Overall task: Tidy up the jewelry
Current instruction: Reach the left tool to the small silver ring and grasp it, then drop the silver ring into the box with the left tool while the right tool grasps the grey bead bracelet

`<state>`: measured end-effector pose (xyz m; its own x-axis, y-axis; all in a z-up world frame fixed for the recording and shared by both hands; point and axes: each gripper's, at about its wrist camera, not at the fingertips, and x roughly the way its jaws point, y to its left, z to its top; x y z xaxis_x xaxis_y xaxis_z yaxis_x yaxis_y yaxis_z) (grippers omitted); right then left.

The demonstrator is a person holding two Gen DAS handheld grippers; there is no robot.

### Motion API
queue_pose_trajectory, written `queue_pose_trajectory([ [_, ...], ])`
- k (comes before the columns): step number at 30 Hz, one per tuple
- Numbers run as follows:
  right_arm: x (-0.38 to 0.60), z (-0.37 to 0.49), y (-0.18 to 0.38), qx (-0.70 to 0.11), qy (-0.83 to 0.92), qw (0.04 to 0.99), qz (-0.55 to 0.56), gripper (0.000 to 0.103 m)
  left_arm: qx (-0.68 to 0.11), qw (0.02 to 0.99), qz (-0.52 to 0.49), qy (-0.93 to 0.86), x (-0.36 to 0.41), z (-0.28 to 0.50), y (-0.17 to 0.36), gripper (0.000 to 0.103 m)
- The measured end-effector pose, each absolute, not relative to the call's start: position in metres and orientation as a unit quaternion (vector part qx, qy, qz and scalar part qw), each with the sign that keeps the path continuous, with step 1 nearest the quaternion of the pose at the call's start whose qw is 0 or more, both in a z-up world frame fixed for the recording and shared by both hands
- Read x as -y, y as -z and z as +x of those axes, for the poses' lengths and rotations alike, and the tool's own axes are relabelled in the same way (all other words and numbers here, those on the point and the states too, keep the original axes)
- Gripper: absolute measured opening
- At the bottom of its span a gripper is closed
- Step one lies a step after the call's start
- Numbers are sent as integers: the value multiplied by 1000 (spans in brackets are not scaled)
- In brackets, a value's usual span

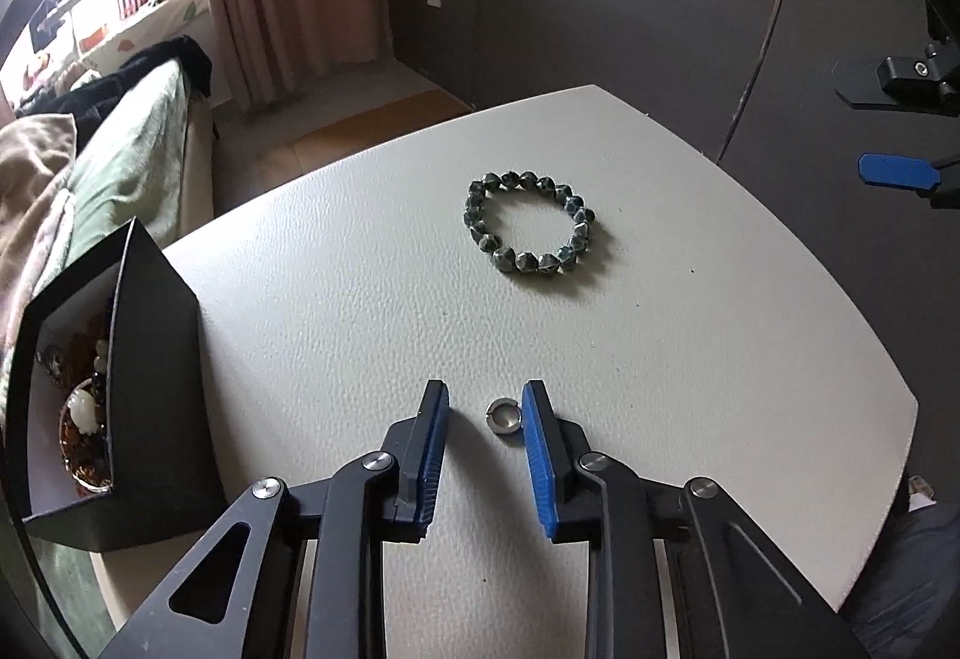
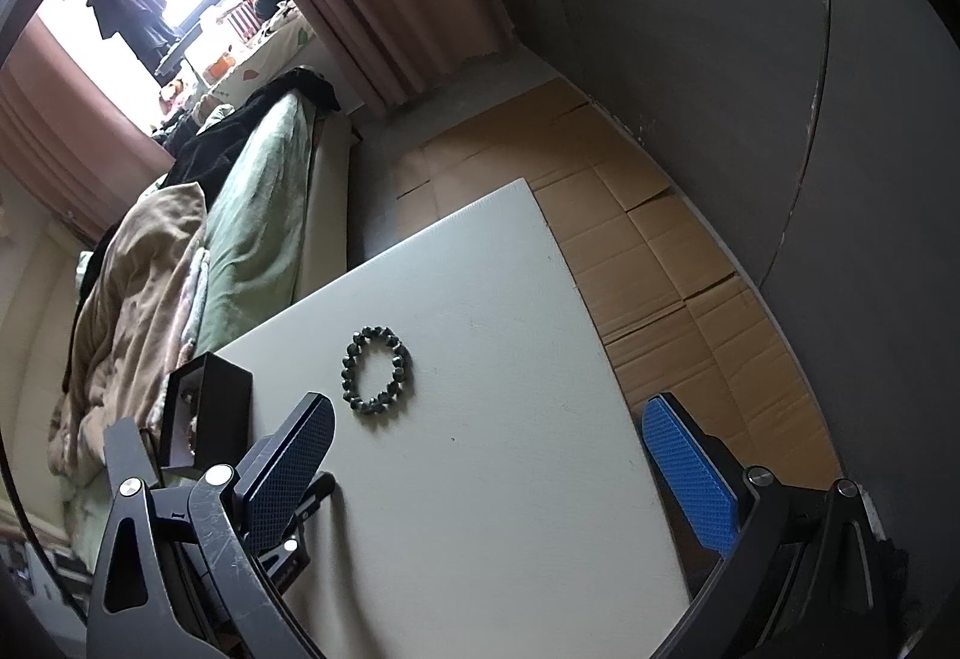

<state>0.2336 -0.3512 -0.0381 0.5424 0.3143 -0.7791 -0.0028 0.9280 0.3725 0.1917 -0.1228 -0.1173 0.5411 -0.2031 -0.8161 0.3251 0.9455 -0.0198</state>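
Black open box point(image 1: 150, 359) already held beads. Left gripper point(image 1: 486, 410) straddled small silver ring point(image 1: 504, 414), not yet clamped; dark beaded bracelet point(image 1: 528, 221) remained on white surface point(image 1: 720, 359). Right gripper point(image 2: 486, 455) released.

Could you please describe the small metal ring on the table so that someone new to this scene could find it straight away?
Start at the pale table, with the black box of jewelry at one side and the beaded bracelet lying farther out. The ring lies between the left gripper fingers, against the bright blue pad. It is one plain silvery band with a gap, far smaller than the dark green bracelet.
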Motion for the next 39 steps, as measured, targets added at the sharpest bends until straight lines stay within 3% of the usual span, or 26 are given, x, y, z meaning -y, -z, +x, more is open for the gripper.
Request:
queue_pose_trajectory([
  [3,350,234,40,-473,-85,862,160,103,-455,876,71,143,121,193,117,12],
  [15,322,243,51,-489,-85,858,129,100,-453,881,23,135,101,198,99,12],
  [20,304,252,61,-507,-93,848,122,76,-439,890,8,125,90,199,86,12],
  [24,291,257,65,-509,-94,848,113,70,-430,895,-4,120,81,199,78,12],
  [32,279,279,81,-526,-89,837,120,69,-413,904,-36,102,56,201,65,12],
  [35,277,286,88,-534,-91,831,124,58,-409,905,-56,99,45,201,61,12],
  [39,271,292,90,-533,-94,831,124,53,-401,910,-70,85,31,203,56,12],
])
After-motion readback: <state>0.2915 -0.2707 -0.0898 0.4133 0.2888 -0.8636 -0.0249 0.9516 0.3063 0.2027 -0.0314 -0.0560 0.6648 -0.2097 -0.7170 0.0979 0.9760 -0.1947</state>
